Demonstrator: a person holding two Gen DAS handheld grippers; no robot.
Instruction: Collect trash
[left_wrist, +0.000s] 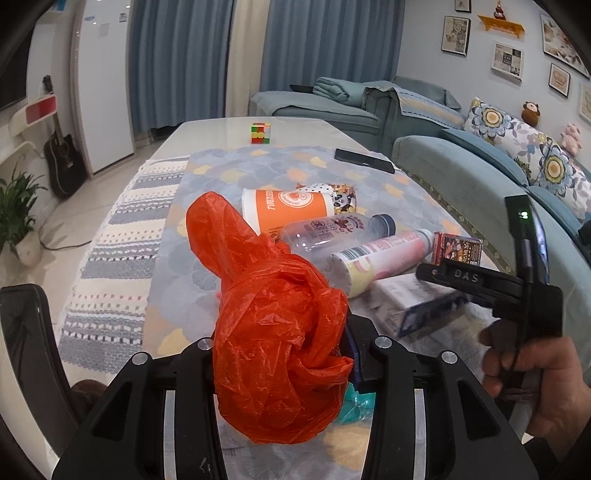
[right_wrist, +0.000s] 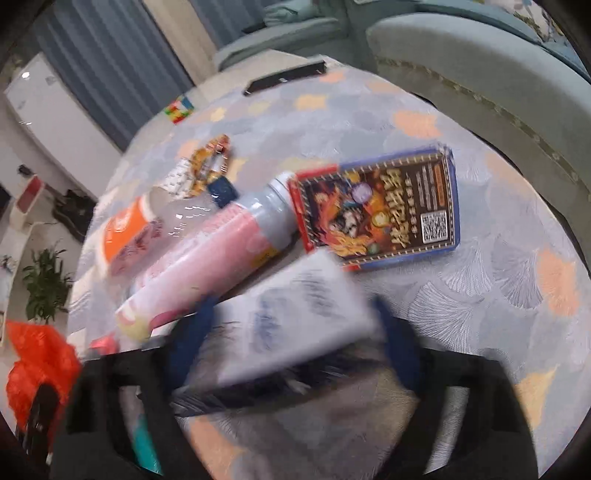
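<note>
Left gripper (left_wrist: 284, 354) clamps the orange plastic bag (left_wrist: 273, 332). Just right of the bag, right gripper (right_wrist: 291, 332) straddles a white carton (right_wrist: 295, 325); pad contact unclear through blur.

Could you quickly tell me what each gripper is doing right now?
Left gripper: closed on the orange bag.
Right gripper: around the white box; grip cannot be told.

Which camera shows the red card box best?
The right wrist view: the card box lies face-up with its whole printed top visible, near the pink bottle's cap. In the left wrist view the box is small, seen edge-on at the right.
</note>
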